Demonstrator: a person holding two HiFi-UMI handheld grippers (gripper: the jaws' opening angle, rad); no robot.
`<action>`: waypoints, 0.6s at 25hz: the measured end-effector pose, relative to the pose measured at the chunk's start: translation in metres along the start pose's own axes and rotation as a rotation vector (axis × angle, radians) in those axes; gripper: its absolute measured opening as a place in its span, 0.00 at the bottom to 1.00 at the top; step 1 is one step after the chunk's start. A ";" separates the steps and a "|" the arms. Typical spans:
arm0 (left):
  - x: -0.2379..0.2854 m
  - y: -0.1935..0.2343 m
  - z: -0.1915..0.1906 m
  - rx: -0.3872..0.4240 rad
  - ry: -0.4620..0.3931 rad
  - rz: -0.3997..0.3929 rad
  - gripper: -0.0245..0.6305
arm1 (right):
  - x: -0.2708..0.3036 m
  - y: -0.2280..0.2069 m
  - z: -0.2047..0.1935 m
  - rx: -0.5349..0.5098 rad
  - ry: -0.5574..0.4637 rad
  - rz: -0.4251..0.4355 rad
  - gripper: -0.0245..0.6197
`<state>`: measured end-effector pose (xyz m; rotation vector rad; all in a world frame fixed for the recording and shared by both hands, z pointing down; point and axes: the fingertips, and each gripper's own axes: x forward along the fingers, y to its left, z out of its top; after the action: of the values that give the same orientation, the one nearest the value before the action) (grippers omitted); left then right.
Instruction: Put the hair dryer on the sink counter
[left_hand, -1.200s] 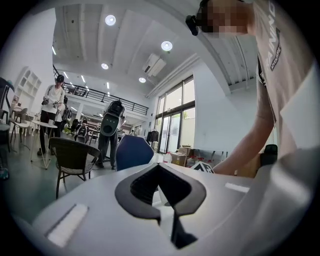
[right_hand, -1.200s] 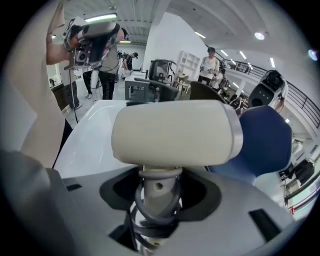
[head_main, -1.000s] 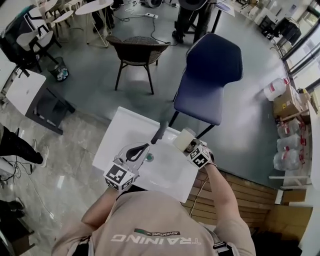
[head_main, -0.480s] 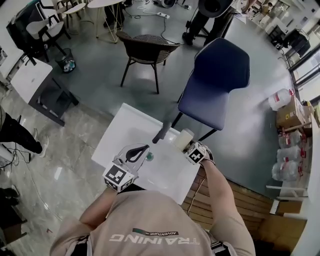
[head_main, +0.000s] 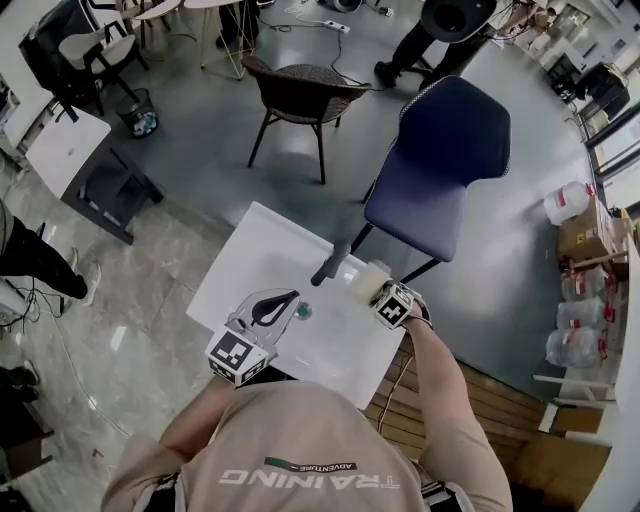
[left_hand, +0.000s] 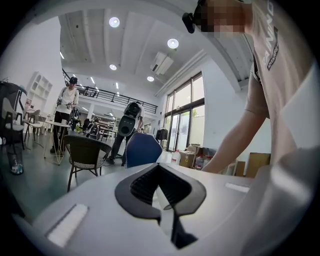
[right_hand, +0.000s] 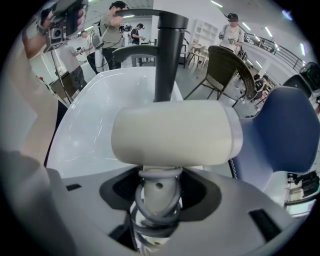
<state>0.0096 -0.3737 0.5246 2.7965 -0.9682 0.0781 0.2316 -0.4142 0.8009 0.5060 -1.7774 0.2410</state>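
Observation:
My right gripper (head_main: 380, 291) is shut on the handle of a cream hair dryer (head_main: 366, 279), held over the back right corner of the white sink counter (head_main: 243, 256), just right of the dark faucet (head_main: 330, 265). In the right gripper view the hair dryer's barrel (right_hand: 175, 133) lies crosswise above the jaws. Its grey cord is wound round the handle (right_hand: 158, 194), and the faucet (right_hand: 167, 55) stands right behind. My left gripper (head_main: 288, 298) hovers over the basin near the drain (head_main: 303, 311). It is shut with nothing in it, as the left gripper (left_hand: 159, 169) view confirms.
A blue chair (head_main: 436, 165) stands close behind the sink, and a wicker chair (head_main: 302, 95) farther back. A wooden panel (head_main: 490, 400) runs along the right side. Water jugs (head_main: 576, 288) and a box (head_main: 580, 228) sit at the far right. A person (head_main: 445, 25) stands at the back.
The head view has shifted a little. The right gripper with the hair dryer now sits slightly nearer the faucet. The left gripper has stayed over the basin.

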 end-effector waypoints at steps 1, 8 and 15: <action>0.000 0.000 0.000 -0.001 0.000 0.002 0.05 | 0.001 0.000 0.000 -0.004 0.001 0.000 0.37; -0.004 0.002 -0.004 -0.009 0.005 0.002 0.05 | 0.008 0.002 0.005 -0.012 -0.001 0.021 0.37; -0.009 0.004 -0.012 -0.018 0.018 0.007 0.05 | 0.014 -0.005 0.000 0.034 0.028 0.034 0.37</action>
<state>0.0001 -0.3686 0.5363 2.7716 -0.9695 0.0952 0.2311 -0.4213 0.8136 0.4944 -1.7586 0.3012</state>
